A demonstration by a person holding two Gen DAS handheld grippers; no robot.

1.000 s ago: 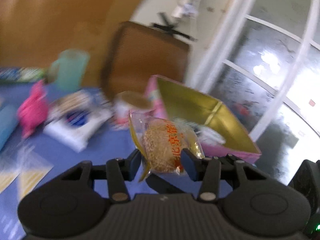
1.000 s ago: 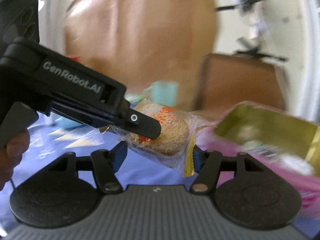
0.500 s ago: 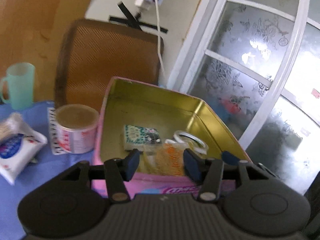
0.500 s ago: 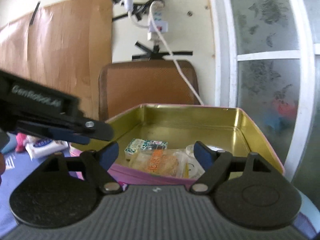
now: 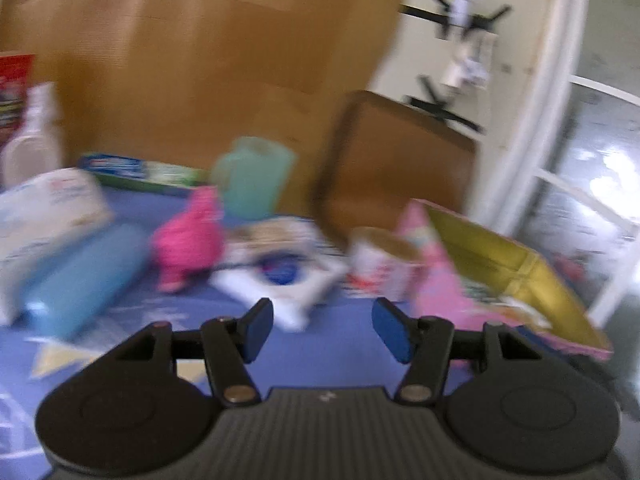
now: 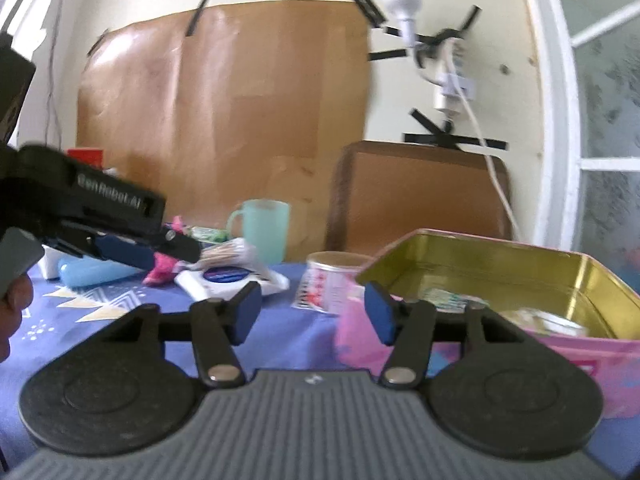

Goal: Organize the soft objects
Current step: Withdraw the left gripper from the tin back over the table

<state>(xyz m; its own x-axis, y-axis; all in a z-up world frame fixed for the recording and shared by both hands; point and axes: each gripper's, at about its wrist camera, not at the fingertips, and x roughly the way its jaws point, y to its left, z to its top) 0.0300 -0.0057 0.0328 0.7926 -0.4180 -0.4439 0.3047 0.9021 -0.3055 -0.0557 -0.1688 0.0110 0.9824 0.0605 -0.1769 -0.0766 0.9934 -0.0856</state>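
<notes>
Fingers point(image 5: 256, 330) on both our grippers stand apart, empty; swinging fast toward the pink plush toy point(image 5: 188, 240), we may topple the mint cup point(image 5: 252, 178).

Each gripper is black plastic. The left gripper point(image 5: 322, 330) and the right gripper point(image 6: 312, 312) look alike from their own cameras: a ribbed grey-black body at the bottom, two round black discs at either side, and two angled link arms, each pinned by a silver screw. The fingers point(image 6: 248, 312) end in flat blue pads. Seen from the right camera, the left gripper point(image 6: 176, 246) is a long black bar with white lettering along its side, a small silver screw near the tip, and a blue pad beneath.
</notes>
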